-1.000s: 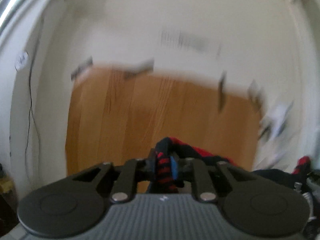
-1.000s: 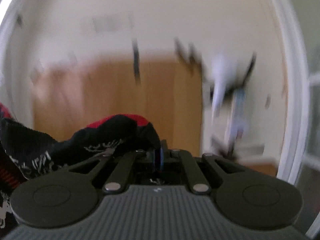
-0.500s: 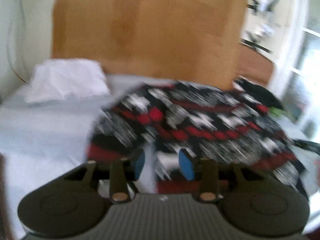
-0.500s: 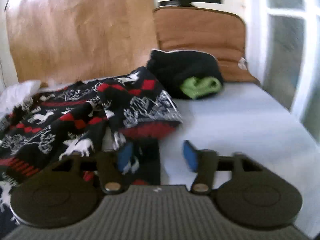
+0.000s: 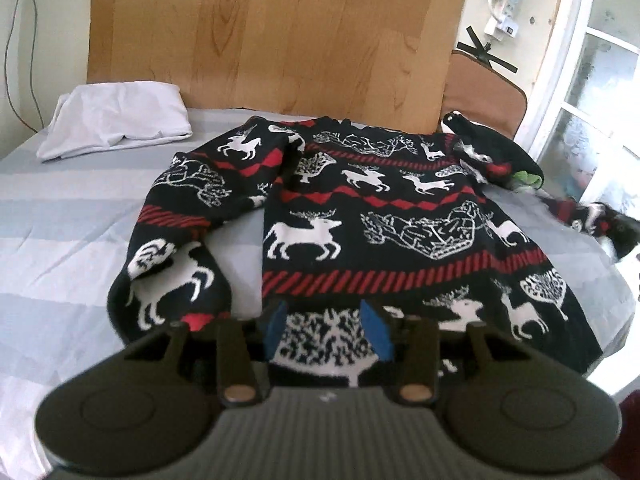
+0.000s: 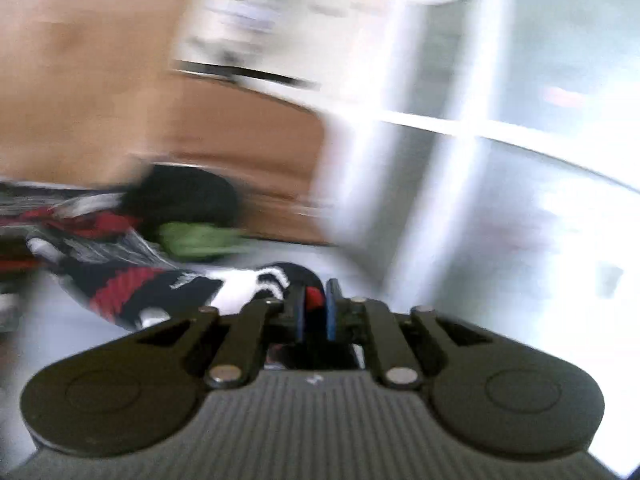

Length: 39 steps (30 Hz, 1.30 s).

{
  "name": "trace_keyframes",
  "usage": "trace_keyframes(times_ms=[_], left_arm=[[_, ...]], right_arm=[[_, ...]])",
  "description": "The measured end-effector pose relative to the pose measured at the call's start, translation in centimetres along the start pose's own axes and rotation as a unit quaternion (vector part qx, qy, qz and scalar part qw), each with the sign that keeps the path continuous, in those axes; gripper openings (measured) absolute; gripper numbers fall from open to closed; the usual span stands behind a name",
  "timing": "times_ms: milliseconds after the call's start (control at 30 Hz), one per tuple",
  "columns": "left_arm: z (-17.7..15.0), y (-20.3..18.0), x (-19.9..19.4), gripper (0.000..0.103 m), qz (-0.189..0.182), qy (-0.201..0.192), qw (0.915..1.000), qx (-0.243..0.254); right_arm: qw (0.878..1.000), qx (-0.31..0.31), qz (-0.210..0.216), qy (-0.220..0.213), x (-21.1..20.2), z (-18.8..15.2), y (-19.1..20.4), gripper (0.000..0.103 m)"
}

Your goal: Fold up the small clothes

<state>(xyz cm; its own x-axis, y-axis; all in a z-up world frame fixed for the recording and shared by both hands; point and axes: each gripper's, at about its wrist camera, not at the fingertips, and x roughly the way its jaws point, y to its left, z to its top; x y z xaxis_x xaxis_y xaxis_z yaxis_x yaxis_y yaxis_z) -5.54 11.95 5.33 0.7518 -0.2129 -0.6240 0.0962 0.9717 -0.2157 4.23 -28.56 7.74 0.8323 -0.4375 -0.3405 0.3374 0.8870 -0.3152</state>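
A black sweater [image 5: 384, 216] with red bands and white reindeer lies spread flat on the grey bed [image 5: 60, 240]. Its left sleeve [image 5: 172, 256] is bent down beside the body. My left gripper [image 5: 326, 330] is open just above the hem, holding nothing. In the blurred right wrist view my right gripper [image 6: 316, 312] is shut on the red cuff of the sweater's right sleeve [image 6: 168, 288], which trails off to the left.
A white pillow [image 5: 116, 120] lies at the head of the bed by the wooden headboard [image 5: 272, 36]. A black and green garment [image 5: 516, 160] sits at the far right, also in the right wrist view [image 6: 192, 216]. A window [image 5: 592, 92] is to the right.
Both grippers held the sweater up, then laid it on the bed and opened. My left gripper stays open at the hem. My right gripper has since shut on the sleeve cuff and is moving.
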Motion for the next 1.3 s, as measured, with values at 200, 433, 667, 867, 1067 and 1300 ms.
trace_keyframes(times_ms=[200, 433, 667, 867, 1067, 1300], left_arm=[[-0.6, 0.7, -0.6, 0.043, -0.017, 0.018, 0.9997, 0.001], [-1.7, -0.3, 0.0, 0.022, -0.028, 0.051, 0.9982, 0.011], [-1.2, 0.6, -1.8, 0.007, -0.032, 0.030, 0.9989, 0.014], [-1.6, 2.0, -2.9, 0.016, -0.024, 0.018, 0.9994, 0.019], [-0.1, 7.5, -5.1, 0.050, 0.064, -0.048, 0.9933, -0.084], [1.3, 9.7, -0.3, 0.009, 0.134, -0.018, 0.9890, -0.061]], right_arm=[[0.959, 0.157, 0.229, 0.050, -3.1, 0.3, -2.4, 0.034], [0.903, 0.044, 0.409, 0.127, -7.0, -3.8, 7.4, 0.028], [0.919, 0.001, 0.385, 0.085, -10.9, -2.1, 5.0, 0.008], [0.927, -0.064, 0.347, 0.130, -9.8, -2.8, 5.4, 0.010], [0.925, 0.000, 0.377, 0.051, -9.4, 1.5, 6.6, 0.033], [0.858, -0.028, 0.510, 0.051, -10.7, 3.3, 16.5, 0.034]])
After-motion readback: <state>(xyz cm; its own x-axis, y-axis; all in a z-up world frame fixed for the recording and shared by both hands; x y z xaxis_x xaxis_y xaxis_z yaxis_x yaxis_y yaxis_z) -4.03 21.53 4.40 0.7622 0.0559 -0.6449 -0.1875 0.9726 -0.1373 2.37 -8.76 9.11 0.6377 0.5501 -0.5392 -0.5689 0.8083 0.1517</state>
